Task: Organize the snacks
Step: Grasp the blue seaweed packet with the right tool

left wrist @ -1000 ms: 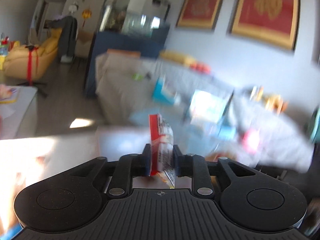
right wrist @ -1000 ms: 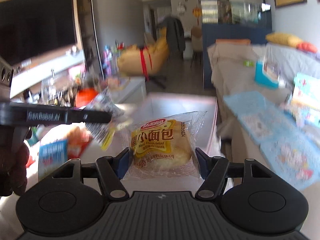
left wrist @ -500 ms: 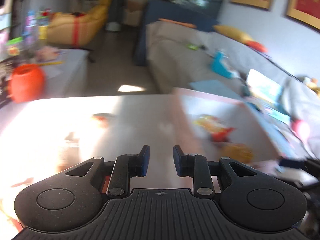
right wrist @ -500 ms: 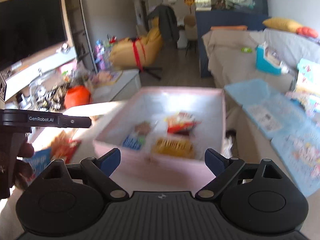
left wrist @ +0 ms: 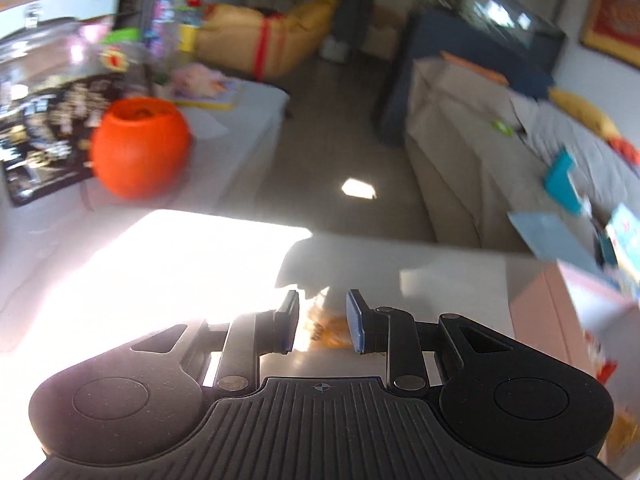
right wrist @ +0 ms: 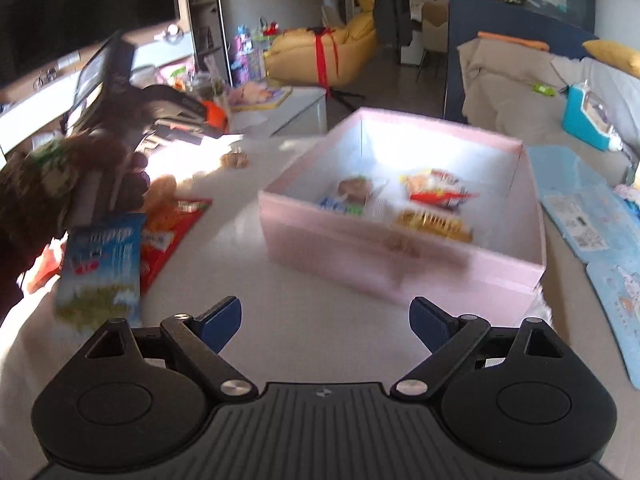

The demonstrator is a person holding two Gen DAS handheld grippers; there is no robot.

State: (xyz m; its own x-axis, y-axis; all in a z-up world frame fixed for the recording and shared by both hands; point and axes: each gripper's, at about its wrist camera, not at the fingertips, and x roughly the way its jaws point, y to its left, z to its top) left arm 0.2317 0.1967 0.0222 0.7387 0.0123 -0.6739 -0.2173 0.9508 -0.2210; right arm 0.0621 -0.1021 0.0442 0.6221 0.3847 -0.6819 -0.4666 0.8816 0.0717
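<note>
A pink box (right wrist: 404,268) stands on the white table and holds several snack packets, among them a red one (right wrist: 438,192) and a yellow one (right wrist: 434,224). The box's corner also shows in the left wrist view (left wrist: 556,312). My right gripper (right wrist: 325,322) is open wide and empty, above the table in front of the box. My left gripper (left wrist: 322,320) is open and empty, low over an orange snack (left wrist: 326,326) on the table. A blue packet (right wrist: 102,264), a red packet (right wrist: 170,230) and small round snacks (right wrist: 235,160) lie left of the box.
The hand with the left gripper (right wrist: 120,120) shows at the left of the right wrist view. An orange pot (left wrist: 138,148) stands on a side table. A covered sofa (right wrist: 520,92) is to the right, a yellow chair (right wrist: 320,54) behind. Blue sheets (right wrist: 592,216) lie right of the box.
The left gripper let go of the red packet and the right let go of the bread packet. Both opened; the left swung left over the table and the right pulled back from the box.
</note>
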